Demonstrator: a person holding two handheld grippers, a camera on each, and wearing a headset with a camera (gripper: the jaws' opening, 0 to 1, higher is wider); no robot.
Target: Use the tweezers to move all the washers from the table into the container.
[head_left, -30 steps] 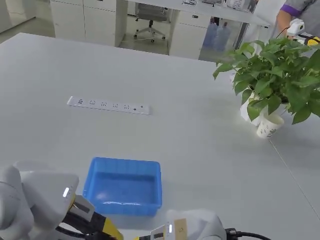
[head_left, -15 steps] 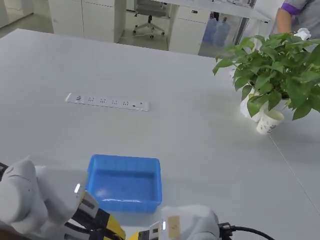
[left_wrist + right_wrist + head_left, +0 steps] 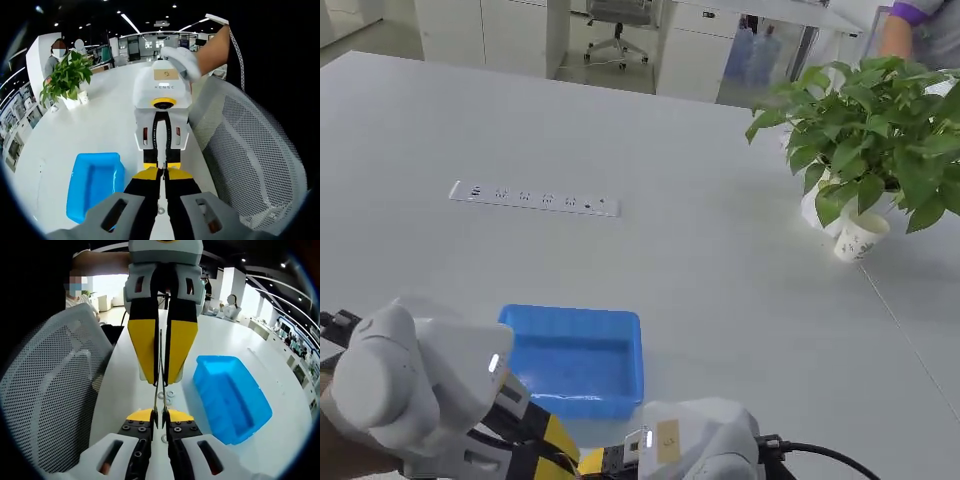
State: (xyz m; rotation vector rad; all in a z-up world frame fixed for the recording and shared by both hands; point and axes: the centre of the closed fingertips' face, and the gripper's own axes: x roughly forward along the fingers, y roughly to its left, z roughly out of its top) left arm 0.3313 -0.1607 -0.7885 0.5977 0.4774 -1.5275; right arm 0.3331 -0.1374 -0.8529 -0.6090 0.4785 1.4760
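A blue container [image 3: 578, 358] stands on the white table [image 3: 720, 260], just beyond both grippers. My left gripper [image 3: 558, 448] and right gripper [image 3: 608, 461] meet tip to tip at the near table edge. The thin metal tweezers [image 3: 160, 367] run between the two sets of yellow jaws, and both grippers are shut on them. In the right gripper view, two washers [image 3: 169, 397] lie on the table beneath the tweezers, left of the container [image 3: 232, 399], and a third [image 3: 164, 438] lies nearer. The left gripper view shows one washer [image 3: 160, 211] beside the container [image 3: 95, 185].
A white power strip [image 3: 535, 199] lies beyond the container. A potted plant [image 3: 865, 130] and a paper cup [image 3: 858, 240] stand at the far right. A mesh chair [image 3: 250, 165] sits close behind the table edge. A person [image 3: 910, 25] stands at the back right.
The left gripper has come up and to the right in the head view, closer to the right gripper's jaws. The head camera has shifted a little; the container stays put.
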